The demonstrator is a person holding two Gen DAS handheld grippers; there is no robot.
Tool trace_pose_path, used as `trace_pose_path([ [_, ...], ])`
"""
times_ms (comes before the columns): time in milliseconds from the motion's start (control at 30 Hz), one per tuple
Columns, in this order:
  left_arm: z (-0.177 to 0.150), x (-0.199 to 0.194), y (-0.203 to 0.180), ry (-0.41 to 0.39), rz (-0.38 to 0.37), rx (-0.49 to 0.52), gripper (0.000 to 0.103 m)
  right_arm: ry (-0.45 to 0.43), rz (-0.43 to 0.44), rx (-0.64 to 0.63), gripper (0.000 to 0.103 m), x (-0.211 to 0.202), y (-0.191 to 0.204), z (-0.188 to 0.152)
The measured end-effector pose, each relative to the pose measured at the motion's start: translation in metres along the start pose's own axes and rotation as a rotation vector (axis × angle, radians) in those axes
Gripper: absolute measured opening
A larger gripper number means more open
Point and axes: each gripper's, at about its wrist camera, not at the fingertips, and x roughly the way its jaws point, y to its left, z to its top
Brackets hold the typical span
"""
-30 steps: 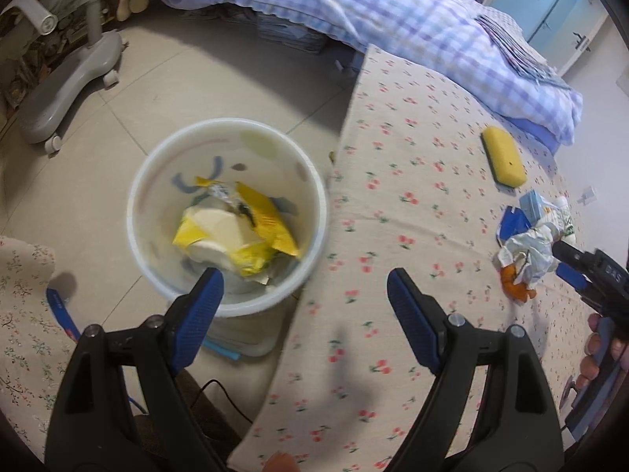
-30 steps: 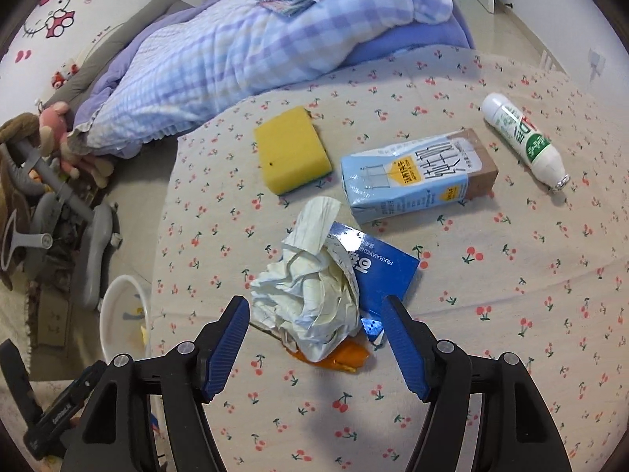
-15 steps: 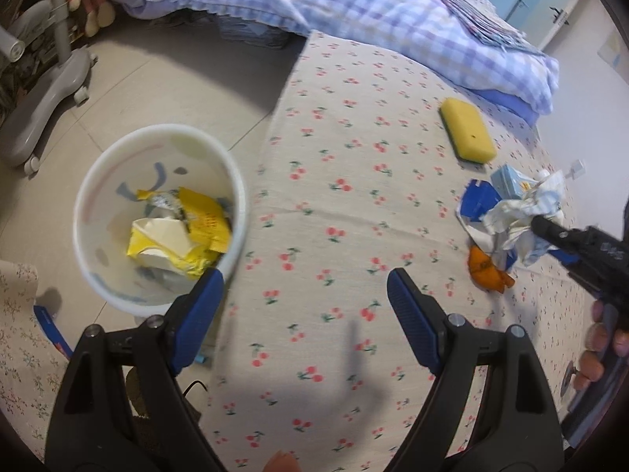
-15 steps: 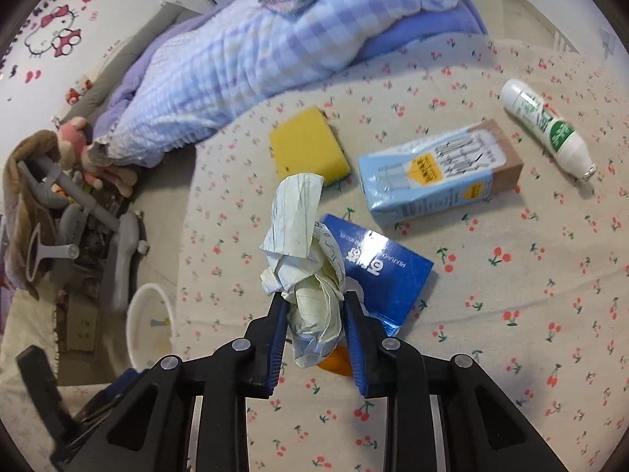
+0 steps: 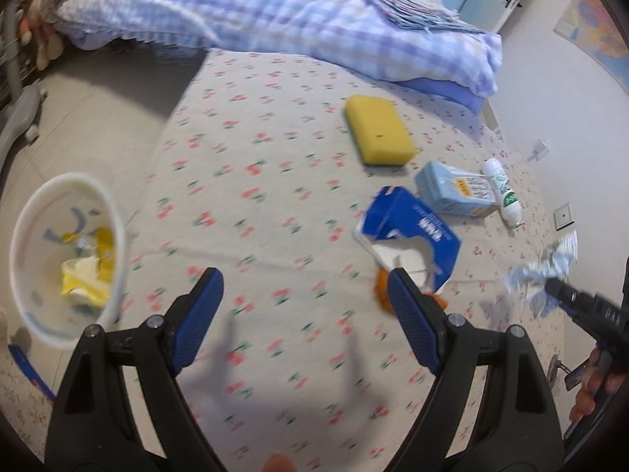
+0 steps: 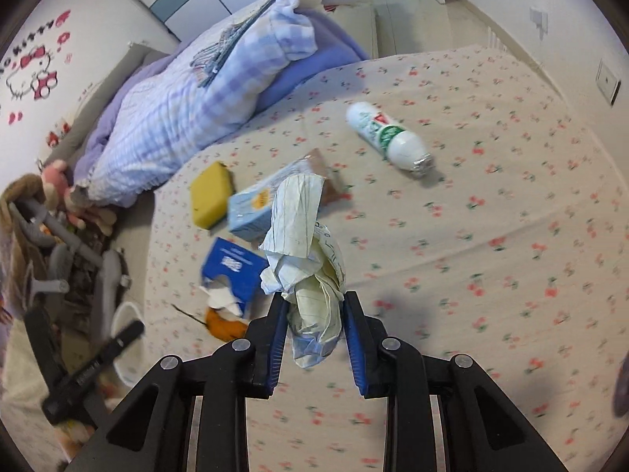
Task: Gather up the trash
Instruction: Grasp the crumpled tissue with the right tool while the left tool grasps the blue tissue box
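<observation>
My right gripper (image 6: 312,314) is shut on a wad of crumpled lined paper (image 6: 304,244) and holds it above the cherry-print bed; it shows at the right edge of the left wrist view (image 5: 540,275). My left gripper (image 5: 302,314) is open and empty above the bed. A torn blue box (image 5: 409,232) lies just beyond its right finger, with an orange scrap (image 5: 383,293) beside it. A white trash bucket (image 5: 114,212) with yellow wrappers stands on the floor at the left.
A yellow sponge (image 5: 379,129), a light blue carton (image 5: 452,188) and a white bottle (image 5: 505,190) lie on the bed. A checked quilt (image 5: 275,11) is piled at the far side. A grey chair base (image 6: 63,251) stands by the bed.
My right gripper closed on the paper wad and lifted it off the blue box. My left gripper swung right from over the bucket to over the bed.
</observation>
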Motion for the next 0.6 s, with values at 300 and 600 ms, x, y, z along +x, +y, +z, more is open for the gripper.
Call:
trace_pose_path([
  [300, 0.015, 0.054, -0.050, 0.042, -0.018, 0.176, 0.085, 0.028, -0.003, 0.036, 0.030, -0.005, -0.046, 0.006],
  [600, 0.012, 0.086, -0.065, 0.013, 0.006, 0.348, 0.075, 0.094, 0.030, 0.061, 0.030, 0.010, -0.054, 0.005],
])
